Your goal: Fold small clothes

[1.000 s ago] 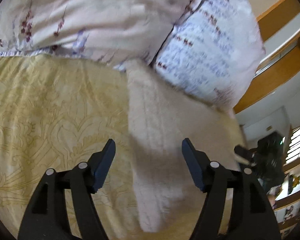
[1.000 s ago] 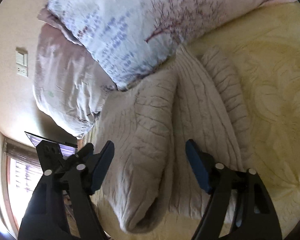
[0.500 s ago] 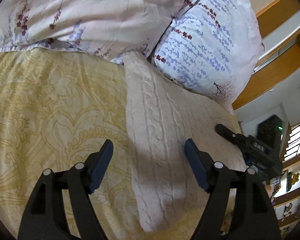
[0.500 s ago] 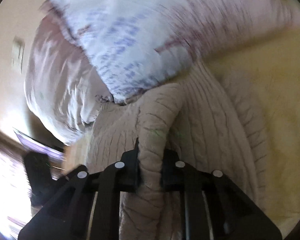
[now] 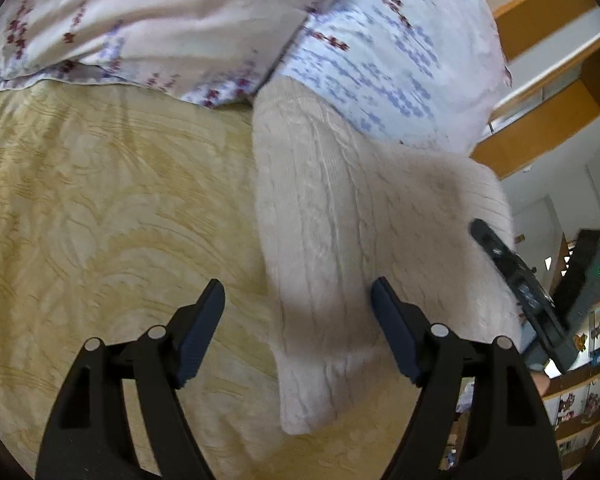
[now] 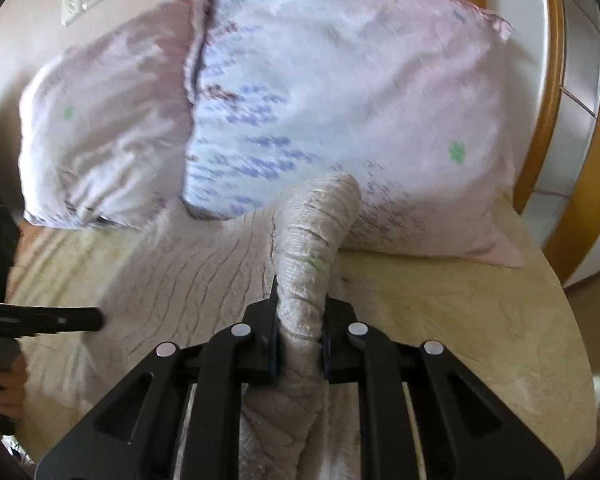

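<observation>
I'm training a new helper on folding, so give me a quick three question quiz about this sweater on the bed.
1. True or false: the right gripper is clamped on a sleeve of the cream knit sweater.
2. What lies between the open left gripper fingers: A) a pillow, B) the sweater's other sleeve, C) nothing?
3. What does the sweater's top edge rest against?

Key:
1. True
2. B
3. The floral pillows at the far end of the yellow bedspread
</observation>
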Available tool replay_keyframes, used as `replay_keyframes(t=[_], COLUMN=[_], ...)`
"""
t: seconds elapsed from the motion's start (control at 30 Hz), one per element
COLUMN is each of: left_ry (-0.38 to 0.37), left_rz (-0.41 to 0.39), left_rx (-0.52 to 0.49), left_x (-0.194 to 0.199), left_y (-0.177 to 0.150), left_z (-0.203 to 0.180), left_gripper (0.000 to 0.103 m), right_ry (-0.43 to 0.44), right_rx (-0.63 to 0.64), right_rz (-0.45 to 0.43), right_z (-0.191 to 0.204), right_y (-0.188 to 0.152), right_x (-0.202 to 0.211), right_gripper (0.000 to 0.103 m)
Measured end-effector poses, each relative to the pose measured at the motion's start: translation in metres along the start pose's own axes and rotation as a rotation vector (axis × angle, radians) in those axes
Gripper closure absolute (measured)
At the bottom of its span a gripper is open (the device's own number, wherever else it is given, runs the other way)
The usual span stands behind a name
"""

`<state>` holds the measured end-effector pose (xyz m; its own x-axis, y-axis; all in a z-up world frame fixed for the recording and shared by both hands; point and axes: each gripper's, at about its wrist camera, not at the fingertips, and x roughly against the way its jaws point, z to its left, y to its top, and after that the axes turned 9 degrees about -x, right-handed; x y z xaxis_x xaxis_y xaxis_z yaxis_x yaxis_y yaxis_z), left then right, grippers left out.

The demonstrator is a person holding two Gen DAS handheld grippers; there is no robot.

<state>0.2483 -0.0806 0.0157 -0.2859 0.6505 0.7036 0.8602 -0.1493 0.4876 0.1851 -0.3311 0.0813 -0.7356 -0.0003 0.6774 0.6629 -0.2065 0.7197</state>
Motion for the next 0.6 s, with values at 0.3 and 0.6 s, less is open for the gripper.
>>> replay_keyframes(t=[0.3, 0.6], left_ry=[-0.020, -0.026], left_rz=[0.030, 0.031], left_rx=[-0.037, -0.008], left_x=[-0.011, -0.005], left_y=[-0.010, -0.020], left_z=[-0.017, -0.011], left_gripper=[0.028, 0.029], right_ry=[0.049, 0.184], right_rx=[-0.199, -0.469], right_rz=[0.161, 0.166], right_z=[-0.053, -0.114], right_y=[-0.022, -0.020], right_x=[-0.048, -0.013], right_gripper=[0.085, 0.051])
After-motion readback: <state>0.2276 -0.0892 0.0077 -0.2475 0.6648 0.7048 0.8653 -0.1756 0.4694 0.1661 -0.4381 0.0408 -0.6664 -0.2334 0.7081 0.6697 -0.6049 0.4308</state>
